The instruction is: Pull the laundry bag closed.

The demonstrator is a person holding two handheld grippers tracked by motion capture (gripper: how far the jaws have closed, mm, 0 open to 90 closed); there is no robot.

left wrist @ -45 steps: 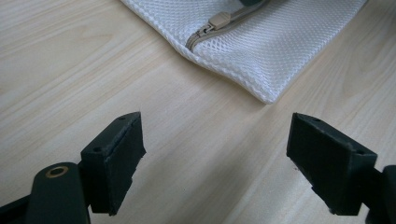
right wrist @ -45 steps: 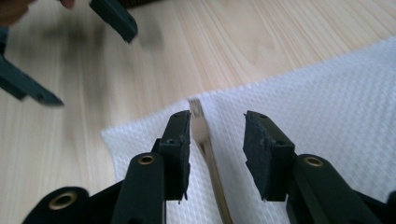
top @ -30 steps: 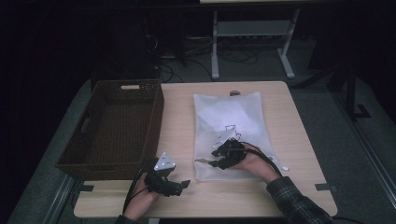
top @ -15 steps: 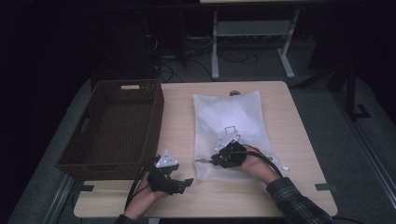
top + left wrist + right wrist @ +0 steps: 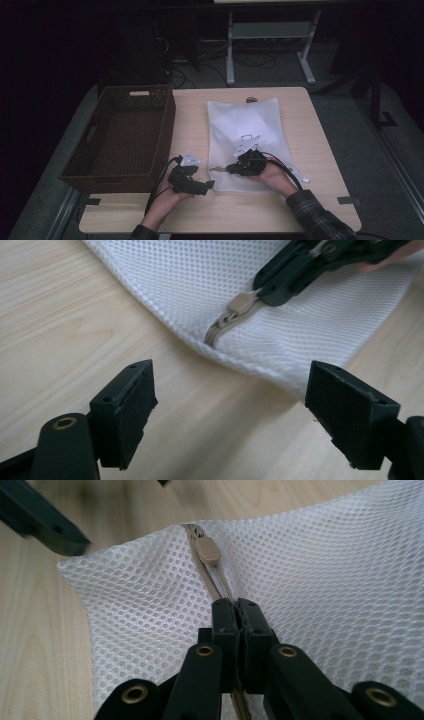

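Note:
A white mesh bag (image 5: 250, 125) lies flat on the wooden table (image 5: 325, 150). Its beige zipper slider (image 5: 207, 550) sits near the bag's near left corner. My right gripper (image 5: 236, 607) has just been closing and is now shut on the zipper pull cord behind the slider (image 5: 241, 303). In the high view the right gripper (image 5: 225, 169) rests on the bag's front edge. My left gripper (image 5: 230, 405) is open, low over the bare table, with its jaws facing that corner and nothing between them. It shows in the high view as the left gripper (image 5: 207, 186), just left of the bag.
A dark woven basket (image 5: 120, 130) stands on the left half of the table, close to the left hand. A small white object (image 5: 305, 179) lies by the bag's right side. The table's front edge runs just below both forearms.
The left gripper has moved a little to the right, toward the bag's corner. The right hand has stayed in place on the bag's front edge.

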